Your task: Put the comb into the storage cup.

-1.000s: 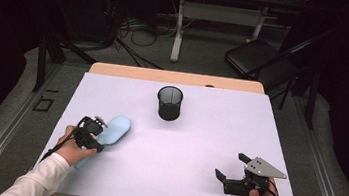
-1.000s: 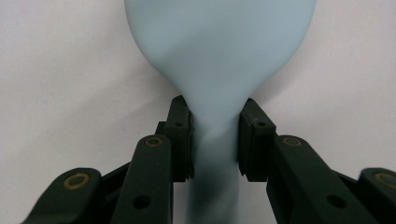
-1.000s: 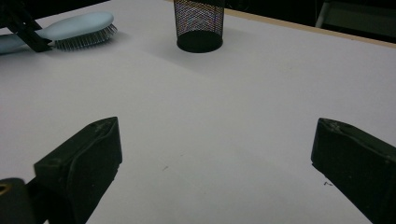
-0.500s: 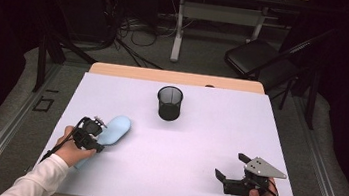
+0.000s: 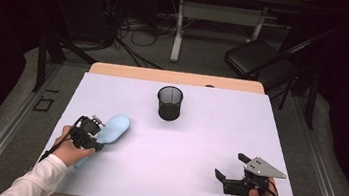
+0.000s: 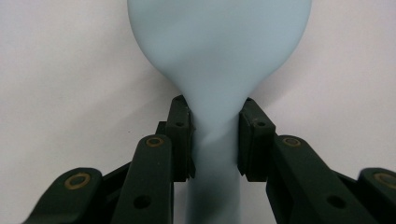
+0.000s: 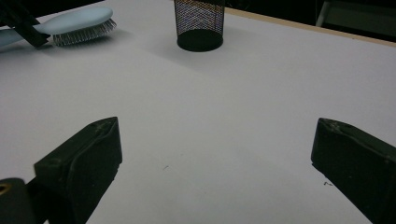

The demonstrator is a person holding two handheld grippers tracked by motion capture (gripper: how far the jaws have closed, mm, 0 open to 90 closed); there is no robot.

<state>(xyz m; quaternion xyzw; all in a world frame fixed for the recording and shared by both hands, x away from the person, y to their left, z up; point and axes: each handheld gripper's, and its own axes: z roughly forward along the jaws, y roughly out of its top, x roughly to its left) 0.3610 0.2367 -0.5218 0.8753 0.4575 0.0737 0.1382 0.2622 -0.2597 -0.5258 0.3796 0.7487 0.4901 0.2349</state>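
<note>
left gripper view has the left hand-held gripper (image 6: 215,140) clamped on the narrow neck of a pale blue plastic hairbrush (image 6: 219,60), right where the handle widens into the oval head. jaws press it from both sides, smooth back facing the camera.

from the high view the hairbrush (image 5: 113,127) lies near the left edge of the white worktop (image 5: 177,179), towards the near left corner, head pointing at the middle. a black wire mesh pen cup (image 5: 169,103) stands upright near the far edge, well apart from the brush.

right hand-held gripper (image 5: 228,177) sits near the near right corner, jaws spread wide with nothing between them. in the right gripper view you can see the bristles (image 7: 84,35) facing down on the worktop.

handling guess: looks light and stiff, hard smooth plastic, so a bit slippery. the neck is a decent place to grab since the flare of the head stops it sliding out, though the head could swing if lifted fast. i wouldn't grip the bristle side, it's springy and uneven.
</note>
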